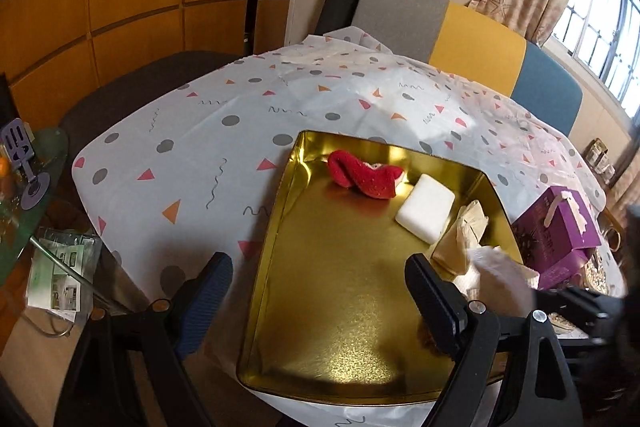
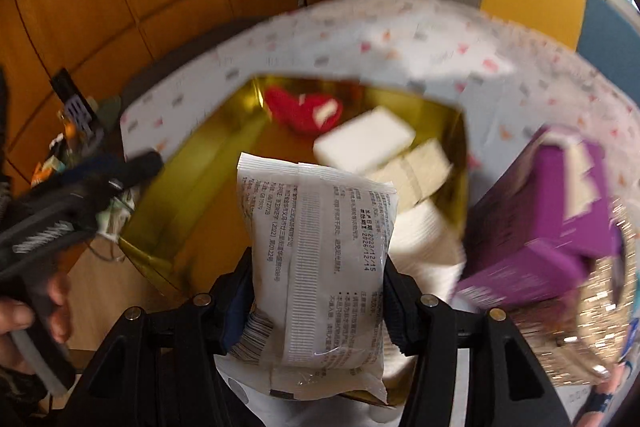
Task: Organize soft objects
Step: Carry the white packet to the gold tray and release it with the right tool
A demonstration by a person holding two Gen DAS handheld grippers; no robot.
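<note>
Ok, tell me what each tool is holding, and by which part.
Right tool: white printed packet, pinched across its lower half. Left tool: open, holding nothing.

The left gripper [image 1: 320,291] had a black angular frame, silver screws at its pivots and ribbed dark-blue pads at eight o'clock. The right gripper [image 2: 318,291] looked alike: black arms, brass-toned screws, blue ribbed pads.

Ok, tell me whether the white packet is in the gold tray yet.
Not yet: the white packet is clamped in the right tool, above the gold tray.
</note>
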